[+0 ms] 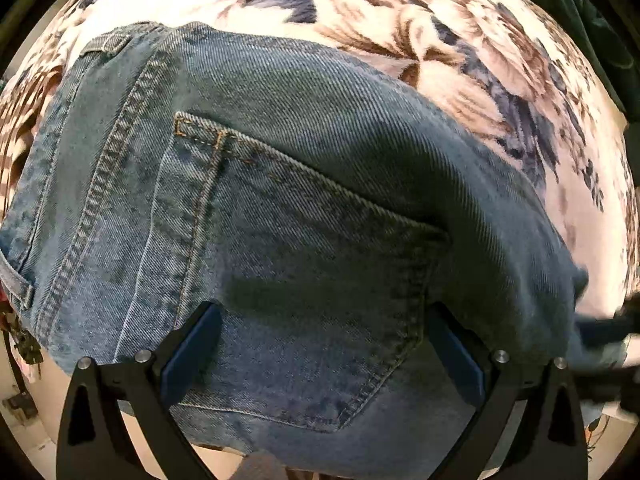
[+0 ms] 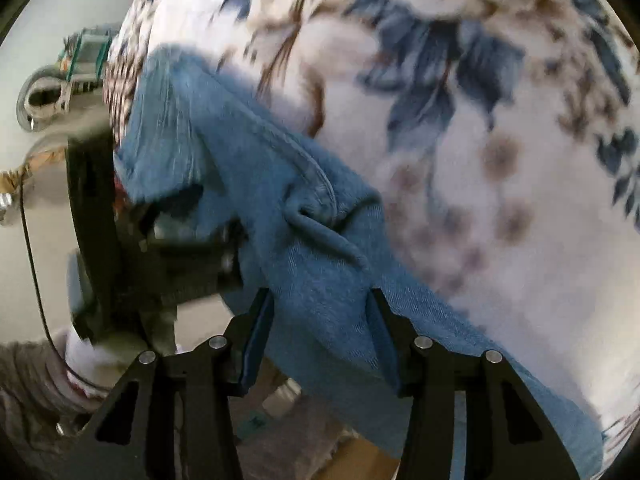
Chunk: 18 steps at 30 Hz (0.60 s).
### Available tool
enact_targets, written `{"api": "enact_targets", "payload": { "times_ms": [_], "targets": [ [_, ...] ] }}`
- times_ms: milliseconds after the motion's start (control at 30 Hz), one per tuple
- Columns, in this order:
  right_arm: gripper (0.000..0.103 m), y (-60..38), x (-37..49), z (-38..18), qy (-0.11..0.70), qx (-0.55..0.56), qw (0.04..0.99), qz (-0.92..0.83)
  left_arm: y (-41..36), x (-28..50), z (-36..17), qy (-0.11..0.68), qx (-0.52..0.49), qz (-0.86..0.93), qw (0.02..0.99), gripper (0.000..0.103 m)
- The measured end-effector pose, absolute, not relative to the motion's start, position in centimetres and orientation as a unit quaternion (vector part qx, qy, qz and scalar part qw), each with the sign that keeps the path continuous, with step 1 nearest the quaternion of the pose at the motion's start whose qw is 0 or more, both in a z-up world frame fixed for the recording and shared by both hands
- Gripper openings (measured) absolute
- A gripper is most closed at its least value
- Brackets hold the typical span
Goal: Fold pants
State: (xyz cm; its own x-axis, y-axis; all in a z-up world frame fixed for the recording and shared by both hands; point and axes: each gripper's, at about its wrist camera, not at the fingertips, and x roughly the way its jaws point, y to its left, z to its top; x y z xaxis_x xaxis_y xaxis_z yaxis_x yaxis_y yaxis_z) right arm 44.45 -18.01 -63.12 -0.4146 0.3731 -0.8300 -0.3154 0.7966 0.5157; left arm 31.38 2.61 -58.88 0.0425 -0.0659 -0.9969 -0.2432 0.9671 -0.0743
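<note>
This looks like a room in a home. A soft cloth with a large floral print (image 1: 460,52) in brown, navy and cream covers the work surface like a bedspread or blanket, and blue denim pants (image 1: 280,208) lie on it. In the right wrist view, a plain pale floor (image 2: 40,8) shows past the cloth's edge, with blurred household clutter (image 2: 68,76) on it.

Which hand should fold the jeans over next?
Probably the right gripper: its jaws stand around a bunched fold of the jeans at the edge. The left gripper stands wide open above the flat back pocket, gripping nothing.
</note>
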Motion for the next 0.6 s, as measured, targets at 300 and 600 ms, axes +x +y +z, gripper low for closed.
{"api": "enact_targets", "payload": {
  "times_ms": [300, 600],
  "targets": [
    [0.024, -16.1, 47.4, -65.7, 0.759, 0.064, 0.573, 0.301, 2.2, 30.7, -58.9, 0.689, -0.109, 0.059, 0.714, 0.103],
    [0.008, -18.7, 48.7, -61.4, 0.705, 0.118, 0.663, 0.222, 2.0, 30.5, -58.7, 0.686, -0.104, 0.053, 0.718, 0.103]
  ]
}}
